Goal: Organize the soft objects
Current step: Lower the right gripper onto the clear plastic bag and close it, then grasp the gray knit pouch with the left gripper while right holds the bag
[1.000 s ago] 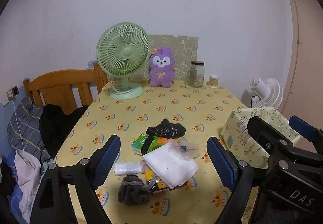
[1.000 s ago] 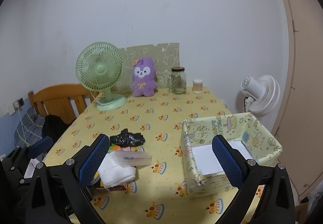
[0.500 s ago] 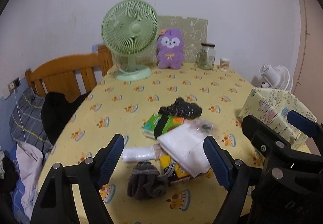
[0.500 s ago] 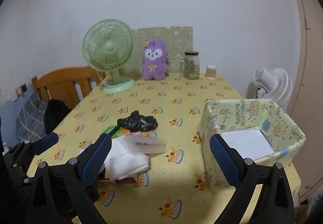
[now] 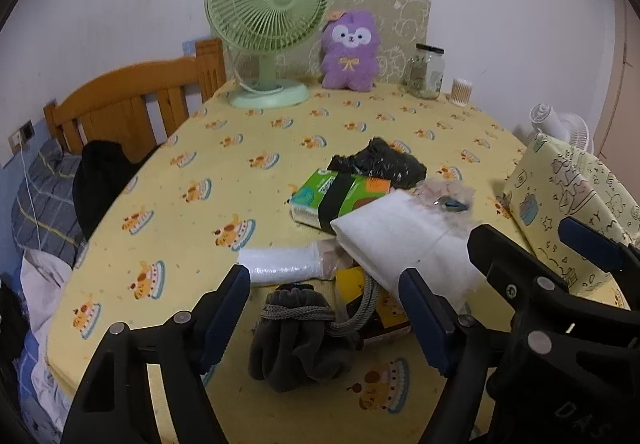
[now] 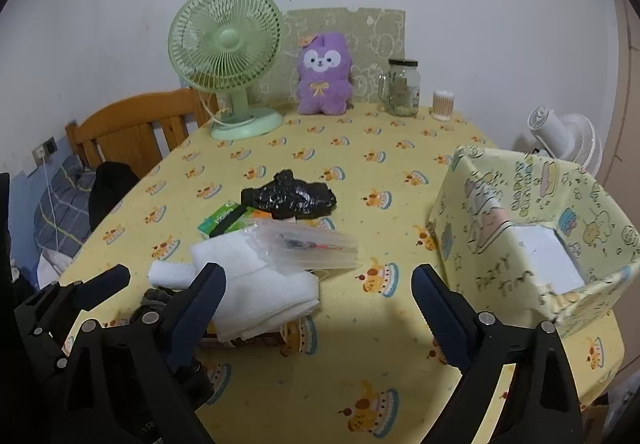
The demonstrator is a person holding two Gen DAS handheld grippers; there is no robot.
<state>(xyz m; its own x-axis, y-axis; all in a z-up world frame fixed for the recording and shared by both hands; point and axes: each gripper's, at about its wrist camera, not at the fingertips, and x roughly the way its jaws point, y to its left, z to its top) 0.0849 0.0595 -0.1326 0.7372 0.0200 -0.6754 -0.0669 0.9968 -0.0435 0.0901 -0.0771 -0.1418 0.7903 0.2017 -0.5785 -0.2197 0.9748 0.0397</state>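
Observation:
A pile of soft things lies on the yellow tablecloth (image 5: 208, 180). It holds a grey drawstring pouch (image 5: 296, 340), a folded white foam sheet (image 5: 400, 240), a white plastic roll (image 5: 280, 264), a green tissue pack (image 5: 336, 192) and a black bag (image 5: 380, 164). My left gripper (image 5: 324, 308) hovers just above the pouch. Its jaws are closing, with the pouch showing between them and untouched by the pads. My right gripper (image 6: 320, 300) hangs over the tablecloth right of the foam sheet (image 6: 256, 284). Its jaws are also closing, with nothing held. A clear bag (image 6: 308, 248) rests on the foam.
An open patterned box (image 6: 532, 228) stands at the table's right edge. At the back stand a green fan (image 5: 268, 28), a purple plush (image 5: 350, 52), a glass jar (image 5: 426, 70) and a cotton-swab pot (image 5: 461, 92). A wooden chair (image 5: 132, 108) with dark clothing stands at the left.
Both grippers have sunk toward the table and tilted down, so the pile now looks nearer and larger. Both pairs of jaws stand a little narrower than before.

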